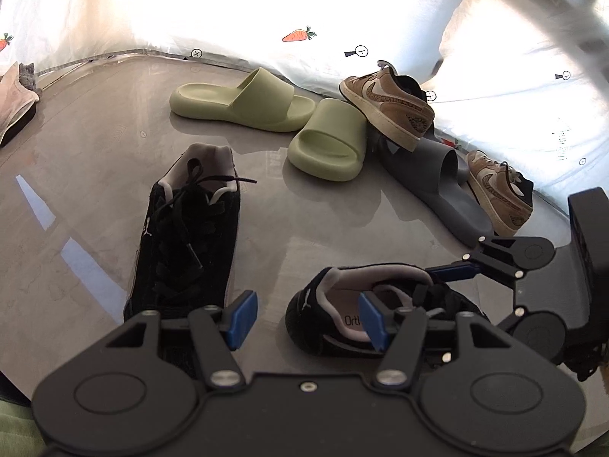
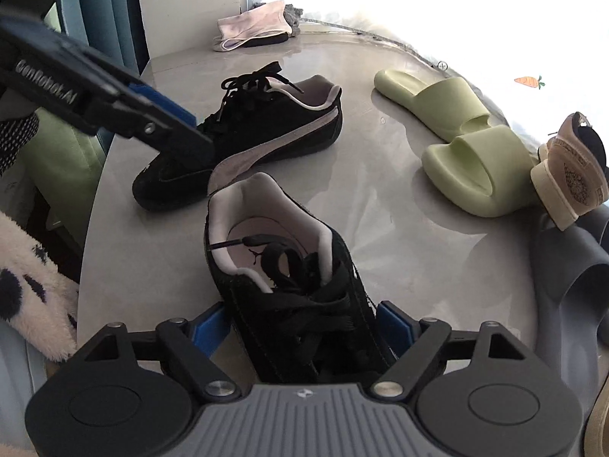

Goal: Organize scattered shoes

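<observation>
Two black suede sneakers lie on the glossy grey floor [image 1: 95,175]. One black sneaker [image 1: 186,236] points toward me on the left, laces loose. My left gripper [image 1: 308,318] stands open just past its toe, bare floor between the blue pads. The second black sneaker [image 2: 297,285] sits heel away from me, and my right gripper [image 2: 304,327] is shut on its laced forefoot, one pad against each side. In the left wrist view that sneaker [image 1: 342,304] lies beside my right pad, with the right gripper [image 1: 449,285] reaching in from the right. The left gripper [image 2: 179,125] crosses the right wrist view's upper left.
Two green slides [image 1: 243,101] [image 1: 327,141], a grey slide [image 1: 437,179] and two brown sneakers [image 1: 388,103] [image 1: 498,190] are piled at the back right against a white carrot-print sheet [image 1: 297,7]. A pale slipper [image 2: 255,26] lies far left. Fluffy black-and-white fabric [image 2: 30,251] borders the floor.
</observation>
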Motion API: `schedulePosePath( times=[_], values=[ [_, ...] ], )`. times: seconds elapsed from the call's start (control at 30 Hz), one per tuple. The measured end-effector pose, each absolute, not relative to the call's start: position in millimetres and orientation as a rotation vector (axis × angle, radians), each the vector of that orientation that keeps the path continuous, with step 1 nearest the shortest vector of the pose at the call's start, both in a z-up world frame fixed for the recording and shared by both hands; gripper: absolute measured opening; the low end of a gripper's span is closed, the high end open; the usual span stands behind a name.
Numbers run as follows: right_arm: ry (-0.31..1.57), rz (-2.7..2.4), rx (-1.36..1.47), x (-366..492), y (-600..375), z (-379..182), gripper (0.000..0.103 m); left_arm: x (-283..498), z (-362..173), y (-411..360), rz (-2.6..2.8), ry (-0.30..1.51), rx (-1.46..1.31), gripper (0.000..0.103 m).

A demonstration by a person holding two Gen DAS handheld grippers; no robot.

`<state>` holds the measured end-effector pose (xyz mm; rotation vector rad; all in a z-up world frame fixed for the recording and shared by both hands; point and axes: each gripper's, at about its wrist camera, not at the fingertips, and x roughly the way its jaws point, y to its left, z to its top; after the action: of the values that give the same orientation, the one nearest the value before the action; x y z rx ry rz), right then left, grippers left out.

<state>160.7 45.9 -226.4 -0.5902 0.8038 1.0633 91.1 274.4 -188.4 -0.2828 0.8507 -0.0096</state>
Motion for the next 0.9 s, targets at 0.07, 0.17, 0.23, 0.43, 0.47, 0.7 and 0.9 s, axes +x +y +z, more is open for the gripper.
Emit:
schedulePosePath(
  times=[0.07,0.17,0.23,0.43,0.47,0.7,0.9],
  values=[
    [0.851,0.986,-0.502,168,50,-228,0.084,89,-187,278,0.003,0.840,-0.294,0.060],
    [0.867,0.812,-0.358,169,55,-230,0.082,88,-185,281,0.022,0.827,-0.306,0.060],
    [0.862,0.677,-0.266,165,60,-232,0.081,87,-184,282,0.026,0.825,-0.306,0.060],
    [0.823,0.528,-0.153,156,65,-236,0.083,83,-182,279,0.007,0.821,-0.279,0.060],
    [0.826,0.557,-0.141,156,55,-236,0.083,81,-182,279,0.004,0.819,-0.274,0.060],
    [0.934,0.634,0.001,152,18,-238,0.083,79,-185,284,0.028,0.839,-0.312,0.060],
    [1.047,0.636,0.125,145,4,-242,0.082,72,-183,287,0.042,0.823,-0.335,0.060]
  ],
)
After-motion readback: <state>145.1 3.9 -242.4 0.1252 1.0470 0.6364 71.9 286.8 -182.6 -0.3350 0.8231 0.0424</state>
